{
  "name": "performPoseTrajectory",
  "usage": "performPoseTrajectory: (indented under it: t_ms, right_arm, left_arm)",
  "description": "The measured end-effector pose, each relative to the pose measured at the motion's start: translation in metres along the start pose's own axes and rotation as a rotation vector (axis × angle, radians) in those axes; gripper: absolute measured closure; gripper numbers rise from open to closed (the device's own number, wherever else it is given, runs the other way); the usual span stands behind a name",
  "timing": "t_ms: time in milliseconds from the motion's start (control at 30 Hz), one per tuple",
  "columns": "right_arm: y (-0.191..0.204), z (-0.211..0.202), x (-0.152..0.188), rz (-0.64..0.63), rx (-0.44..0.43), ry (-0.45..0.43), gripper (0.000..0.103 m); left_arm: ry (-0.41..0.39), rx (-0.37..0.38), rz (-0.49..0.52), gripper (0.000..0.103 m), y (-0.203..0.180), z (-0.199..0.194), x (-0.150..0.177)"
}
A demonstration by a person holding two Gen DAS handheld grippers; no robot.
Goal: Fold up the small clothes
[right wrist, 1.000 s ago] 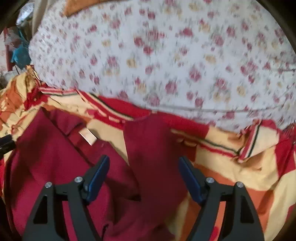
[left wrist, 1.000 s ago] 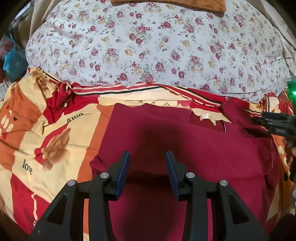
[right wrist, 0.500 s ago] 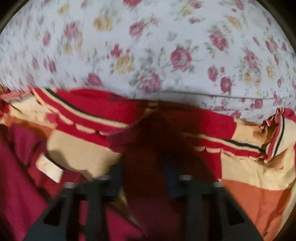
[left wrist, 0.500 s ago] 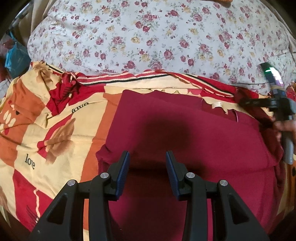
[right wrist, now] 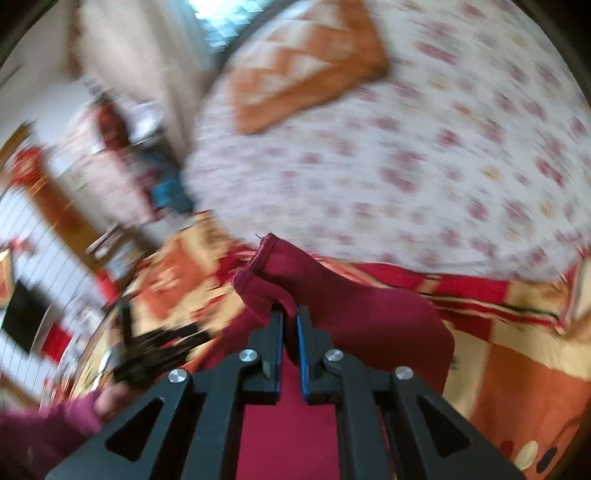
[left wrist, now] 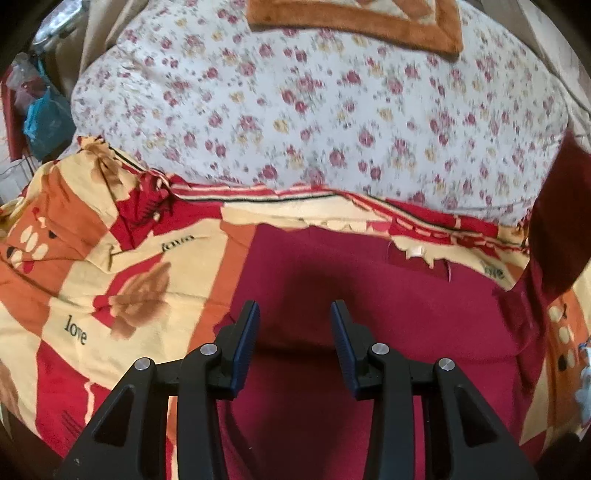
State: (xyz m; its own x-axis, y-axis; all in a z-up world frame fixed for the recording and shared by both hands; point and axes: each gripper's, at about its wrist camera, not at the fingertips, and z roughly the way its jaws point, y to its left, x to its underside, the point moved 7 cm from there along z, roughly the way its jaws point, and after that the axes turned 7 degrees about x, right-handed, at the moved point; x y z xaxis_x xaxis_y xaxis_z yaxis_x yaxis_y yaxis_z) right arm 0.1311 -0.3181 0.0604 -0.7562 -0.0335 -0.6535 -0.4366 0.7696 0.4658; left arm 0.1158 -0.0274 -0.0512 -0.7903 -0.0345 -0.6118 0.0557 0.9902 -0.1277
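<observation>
Left wrist view looks down on a dark red garment (left wrist: 388, 314) lying flat on a red, orange and cream blanket (left wrist: 110, 280) printed with the word "love". A small white label (left wrist: 413, 252) shows at the garment's far edge, by the neckline. The left gripper (left wrist: 293, 314) hangs over the near part of the garment with its blue-padded fingers (left wrist: 245, 343) apart and nothing between them; whether the tips touch the cloth cannot be told. Beyond the blanket lies a white floral quilt (left wrist: 314, 110), and on its far side an orange-bordered cushion (left wrist: 354, 22). At the right edge of this view a dark red strip of the garment (left wrist: 557, 229) stands raised off the blanket. Right wrist view, heavily blurred, shows the right gripper (right wrist: 290, 314) with its fingers (right wrist: 275, 332) pressed together on a fold of the garment (right wrist: 332, 295), a sleeve or edge, which bunches above the tips and drapes down to the right. To the left in that view are the person's hand (right wrist: 110, 400) and a maroon sleeve (right wrist: 40, 432), holding the black frame of the other gripper. The quilt (right wrist: 424, 166) and cushion (right wrist: 306, 62) fill the background.
</observation>
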Motion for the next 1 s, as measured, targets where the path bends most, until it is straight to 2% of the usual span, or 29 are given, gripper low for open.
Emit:
performPoseTrajectory:
  t_ms: [233,267,333,500,567,733,867,933,1000]
  right_arm:
    - [0.147,-0.018,0.003,-0.263,-0.267,0.042,0.097]
    - [0.160,-0.015,0.003,-0.287,-0.287,0.042,0.097]
    - [0.173,0.002,0.004,-0.298,-0.272,0.067,0.097]
    - [0.170,0.084,0.009,-0.278,-0.153,0.178,0.097]
    - [0.152,0.126,0.008,-0.247,-0.105,0.224,0.097]
    - [0.119,0.213,0.017,-0.124,-0.102,0.361,0.097]
    - [0.141,0.219,0.022,-0.213,-0.192,0.371,0.097]
    - [0.140,0.224,0.020,-0.245,-0.171,0.373,0.097]
    - [0.128,0.244,0.018,-0.252,-0.106,0.390,0.095]
  left_arm:
    - [-0.063,0.009,-0.028,0.084,0.018,-0.034,-0.008]
    - [-0.068,0.009,-0.035,0.084,0.022,-0.037,-0.007]
    - [-0.074,0.012,-0.052,0.084,0.031,-0.040,-0.006]
    - [-0.065,0.027,-0.106,0.084,0.053,-0.032,0.000]
    - [-0.060,0.026,-0.120,0.084,0.061,-0.027,0.002]
    - [-0.043,0.023,-0.128,0.084,0.080,-0.013,0.000]
    - [-0.061,0.051,-0.118,0.084,0.088,-0.007,-0.007]
    - [-0.055,0.066,-0.114,0.084,0.088,0.001,-0.010]
    - [-0.058,0.088,-0.121,0.084,0.086,0.009,-0.013]
